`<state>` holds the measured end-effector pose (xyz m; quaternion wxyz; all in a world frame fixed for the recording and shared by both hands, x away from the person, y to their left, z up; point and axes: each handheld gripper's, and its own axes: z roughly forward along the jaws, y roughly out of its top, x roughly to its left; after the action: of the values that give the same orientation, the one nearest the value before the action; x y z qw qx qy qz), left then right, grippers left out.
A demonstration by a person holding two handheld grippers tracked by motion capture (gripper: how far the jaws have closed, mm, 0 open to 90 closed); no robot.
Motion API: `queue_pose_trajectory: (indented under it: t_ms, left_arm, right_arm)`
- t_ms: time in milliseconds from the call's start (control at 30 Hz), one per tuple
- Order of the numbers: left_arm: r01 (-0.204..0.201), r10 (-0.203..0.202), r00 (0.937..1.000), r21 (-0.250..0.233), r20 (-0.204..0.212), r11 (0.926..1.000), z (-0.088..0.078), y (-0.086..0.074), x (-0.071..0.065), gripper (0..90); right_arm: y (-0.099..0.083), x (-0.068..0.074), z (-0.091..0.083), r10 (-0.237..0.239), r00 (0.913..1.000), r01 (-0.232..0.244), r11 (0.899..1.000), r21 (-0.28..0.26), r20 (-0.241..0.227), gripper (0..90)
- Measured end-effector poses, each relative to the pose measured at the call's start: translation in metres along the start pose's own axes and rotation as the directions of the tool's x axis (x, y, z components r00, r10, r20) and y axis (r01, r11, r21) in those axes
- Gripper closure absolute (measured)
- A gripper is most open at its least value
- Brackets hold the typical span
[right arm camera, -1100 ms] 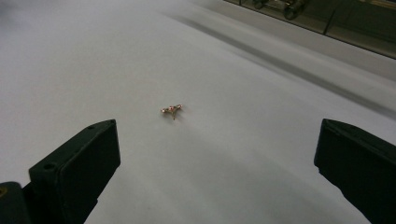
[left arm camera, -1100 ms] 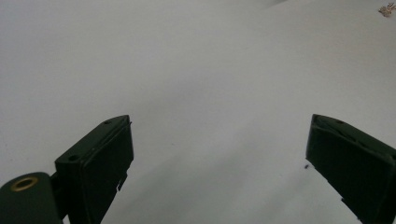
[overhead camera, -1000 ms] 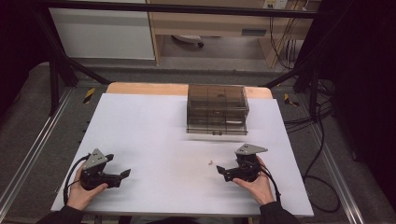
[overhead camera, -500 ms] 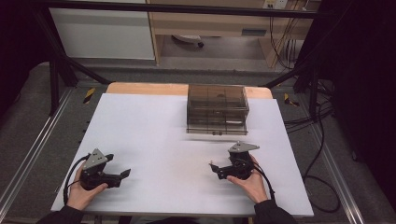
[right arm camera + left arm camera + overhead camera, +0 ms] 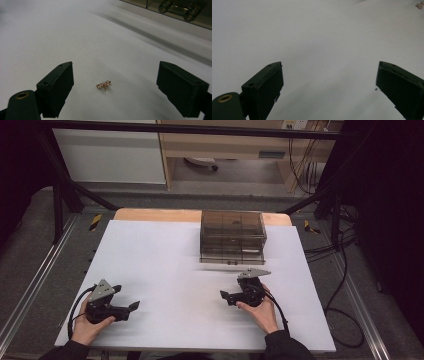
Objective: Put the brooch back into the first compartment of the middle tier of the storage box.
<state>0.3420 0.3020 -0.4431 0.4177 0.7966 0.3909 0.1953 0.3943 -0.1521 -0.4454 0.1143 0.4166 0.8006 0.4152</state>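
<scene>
Counter point(image 5: 165, 255): white sheet over a wooden top, the wood showing as a strip along the far edge.

Earring point(image 5: 104, 85): small, gold-coloured, set with pale stones, pin pointing down; lies flat on the counter between the two fingers of the right gripper point(image 5: 115, 87), touching neither, with bare sheet on either side of it. In the left gripper view it shows as a small glint at the far edge point(image 5: 419, 4).

Right gripper point(image 5: 231, 296): held low over the near right part of the counter, fingers released and set wide apart; they have just been closing in, the earring lying loose between them.

Left gripper point(image 5: 131, 306): held over the near left corner, well apart from the right one; fingers point(image 5: 265, 86) released, wide, nothing between them but white sheet.

Drawer box point(image 5: 232, 236): smoky see-through plastic, several shallow drawers with small handles, standing at the far middle of the counter, beyond the right gripper; open sheet lies between it and the earring.

Surroundings: black frame bars around the counter, cables point(image 5: 345, 270) trailing on the floor at the right
</scene>
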Motion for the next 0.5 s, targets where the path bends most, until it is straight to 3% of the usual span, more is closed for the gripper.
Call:
queue_pose_trajectory:
  t_ms: [267, 500]
  left_arm:
    - [0.000, 0.000, 1.0000, 0.001, 0.000, 1.0000, 0.0002, -0.0001, -0.0001, 7.1]
    - [0.000, 0.000, 1.0000, 0.001, 0.001, 1.0000, 0.0002, 0.0000, -0.0002, 7.1]
  right_arm:
    - [-0.0005, 0.0007, 0.0028, -0.008, 0.9999, 0.008, 1.000, 0.018, -0.012, 28.1]
    - [0.0006, 0.0033, 0.0039, -0.028, 0.9996, 0.028, 0.999, 0.034, -0.003, 43.9]
